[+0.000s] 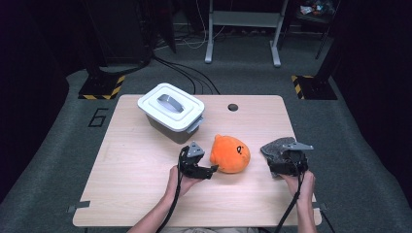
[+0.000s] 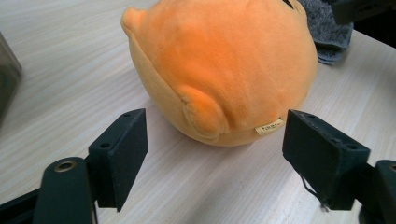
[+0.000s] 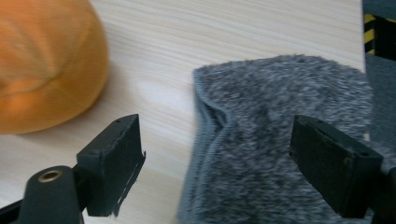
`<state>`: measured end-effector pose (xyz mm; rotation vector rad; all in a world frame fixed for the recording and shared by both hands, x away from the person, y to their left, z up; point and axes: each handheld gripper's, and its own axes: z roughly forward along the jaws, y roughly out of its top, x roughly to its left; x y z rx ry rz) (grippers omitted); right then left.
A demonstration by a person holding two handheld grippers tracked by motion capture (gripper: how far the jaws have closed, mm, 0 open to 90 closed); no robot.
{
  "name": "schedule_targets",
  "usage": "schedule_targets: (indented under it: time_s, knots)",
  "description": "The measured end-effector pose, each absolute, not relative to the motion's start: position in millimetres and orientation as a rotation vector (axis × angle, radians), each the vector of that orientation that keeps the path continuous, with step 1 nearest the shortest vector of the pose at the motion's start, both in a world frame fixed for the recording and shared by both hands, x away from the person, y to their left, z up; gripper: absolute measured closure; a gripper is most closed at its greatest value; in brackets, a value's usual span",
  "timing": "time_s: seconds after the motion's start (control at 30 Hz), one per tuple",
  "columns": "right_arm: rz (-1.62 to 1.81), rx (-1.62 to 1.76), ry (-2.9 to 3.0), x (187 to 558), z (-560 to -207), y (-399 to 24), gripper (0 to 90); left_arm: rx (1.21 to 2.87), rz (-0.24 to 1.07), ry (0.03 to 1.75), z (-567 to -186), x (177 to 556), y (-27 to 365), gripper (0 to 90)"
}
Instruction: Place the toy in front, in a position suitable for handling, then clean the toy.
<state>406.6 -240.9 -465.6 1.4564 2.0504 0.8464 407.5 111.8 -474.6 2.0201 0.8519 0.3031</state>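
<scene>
The jaws of the left gripper stand apart with nothing between them; the orange plush toy lies just ahead of them on the surface, close but not touched, with its small label turned toward the jaws. From this I judge that the toy is free, resting by its own weight, and that the left gripper is placed for a grasp from the side or is simply waiting near it. The jaws of the right gripper are also apart and hold nothing; below and ahead of them lies the grey fuzzy cloth, flat on the surface, with its stitched edge running between the two jaws. Whether the pads touch the pile of the cloth I cannot tell. It seems the right gripper is set over the near edge because this edge is the easiest part to pinch. In the high view, the left gripper sits just beside the toy near the middle of the surface, and the right gripper is at the cloth, close to the right border. Further away, toward the back left, stands a grey box with a white lid, closed and well apart from both hands; perhaps the things belong there later.
</scene>
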Motion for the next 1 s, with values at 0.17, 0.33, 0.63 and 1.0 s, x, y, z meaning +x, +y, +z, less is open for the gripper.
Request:
schedule_targets:
  time_s: [0.17,0.33,0.63,1.0]
  knots:
    - [0.796,1.501,2.025,415,-469,-248,14.9,2.028,0.286,0.835,-475,409,110,21.7]
    - [0.763,1.516,2.022,423,-472,-253,14.2,2.036,0.282,0.828,-476,410,111,21.4]
    - [0.731,1.548,2.017,439,-482,-260,13.5,2.036,0.272,0.824,-476,415,117,23.7]
    - [0.703,1.576,2.031,449,-492,-264,11.6,2.054,0.298,0.774,-478,420,115,42.1]
